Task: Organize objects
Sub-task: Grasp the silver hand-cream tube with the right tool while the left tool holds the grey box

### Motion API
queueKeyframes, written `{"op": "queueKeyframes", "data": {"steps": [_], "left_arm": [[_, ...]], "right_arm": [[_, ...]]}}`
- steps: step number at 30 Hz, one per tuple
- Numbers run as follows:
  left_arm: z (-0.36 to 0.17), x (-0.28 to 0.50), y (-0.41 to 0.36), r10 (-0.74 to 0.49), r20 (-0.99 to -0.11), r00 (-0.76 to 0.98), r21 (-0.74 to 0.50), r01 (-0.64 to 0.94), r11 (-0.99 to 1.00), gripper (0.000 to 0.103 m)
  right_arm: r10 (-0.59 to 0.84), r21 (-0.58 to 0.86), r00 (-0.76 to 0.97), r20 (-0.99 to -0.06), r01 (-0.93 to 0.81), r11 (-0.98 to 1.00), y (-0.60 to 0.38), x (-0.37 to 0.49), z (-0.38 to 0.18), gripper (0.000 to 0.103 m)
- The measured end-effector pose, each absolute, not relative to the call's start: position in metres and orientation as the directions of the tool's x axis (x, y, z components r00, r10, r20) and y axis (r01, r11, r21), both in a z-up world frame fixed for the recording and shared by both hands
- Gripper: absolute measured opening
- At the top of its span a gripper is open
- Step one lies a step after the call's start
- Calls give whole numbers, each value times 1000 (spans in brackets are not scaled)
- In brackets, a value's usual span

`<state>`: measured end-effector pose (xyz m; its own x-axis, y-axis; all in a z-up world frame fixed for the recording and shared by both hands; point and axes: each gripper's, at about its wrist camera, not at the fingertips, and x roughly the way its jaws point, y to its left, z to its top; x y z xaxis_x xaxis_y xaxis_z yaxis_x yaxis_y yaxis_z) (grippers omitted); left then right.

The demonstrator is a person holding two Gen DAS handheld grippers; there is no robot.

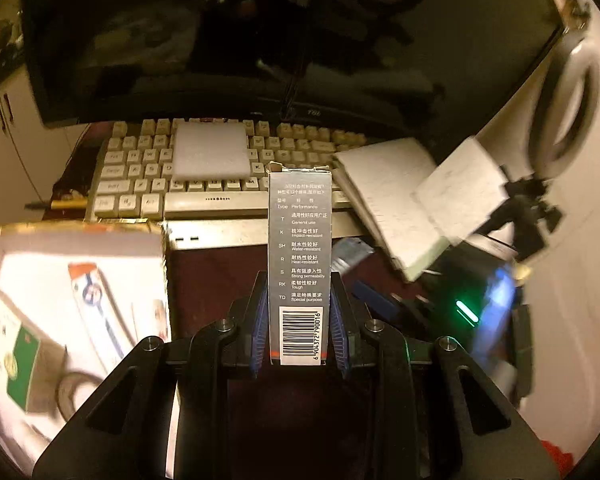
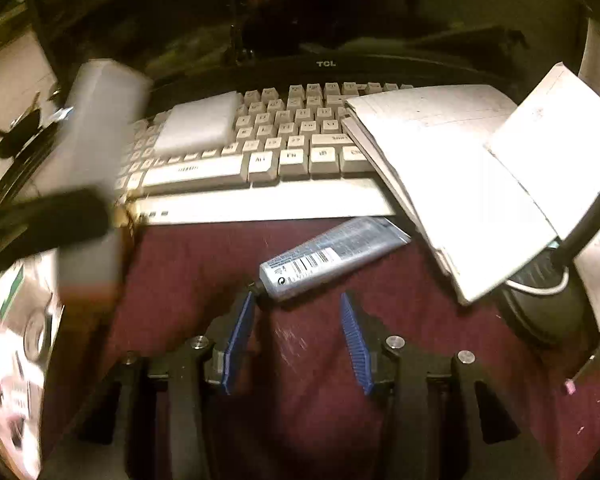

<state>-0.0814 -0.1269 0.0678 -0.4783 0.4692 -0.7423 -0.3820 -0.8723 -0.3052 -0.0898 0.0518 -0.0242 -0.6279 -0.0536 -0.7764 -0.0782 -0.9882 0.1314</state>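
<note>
Blue ribbed fingers (image 1: 260, 320) of the left gripper (image 1: 299, 320) are clamping a tall grey cardboard box with a barcode (image 1: 300, 264); the right gripper (image 2: 298, 340) is hanging with its 2 fingers (image 2: 354, 344) spread and nothing between them.

The grey box is standing upright between the left pads, above the dark red table mat (image 2: 204, 280), with an open white gold-edged carton (image 1: 4, 248) of packets lying to its left. A grey-blue squeeze tube with a barcode (image 2: 332, 258) is lying tilted on the mat just ahead of the right gripper, its black cap close to the left fingertip. Behind it a beige keyboard (image 2: 260, 160) is carrying a white foam block (image 2: 198, 124), and open white notebooks (image 2: 452, 168) are overlapping the keyboard's right end. A dark TCL monitor (image 2: 326, 40) is standing at the back.
</note>
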Motion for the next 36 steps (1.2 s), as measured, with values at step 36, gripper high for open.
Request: {"op": "queueKeyframes", "data": {"steps": [36], "left_arm": [[48,42,-253,477,-703,-528,-425,-226,-877,27]], "right_arm": [[-230,-82,-498,-836,528,-845,37,-155,-28,36]]}}
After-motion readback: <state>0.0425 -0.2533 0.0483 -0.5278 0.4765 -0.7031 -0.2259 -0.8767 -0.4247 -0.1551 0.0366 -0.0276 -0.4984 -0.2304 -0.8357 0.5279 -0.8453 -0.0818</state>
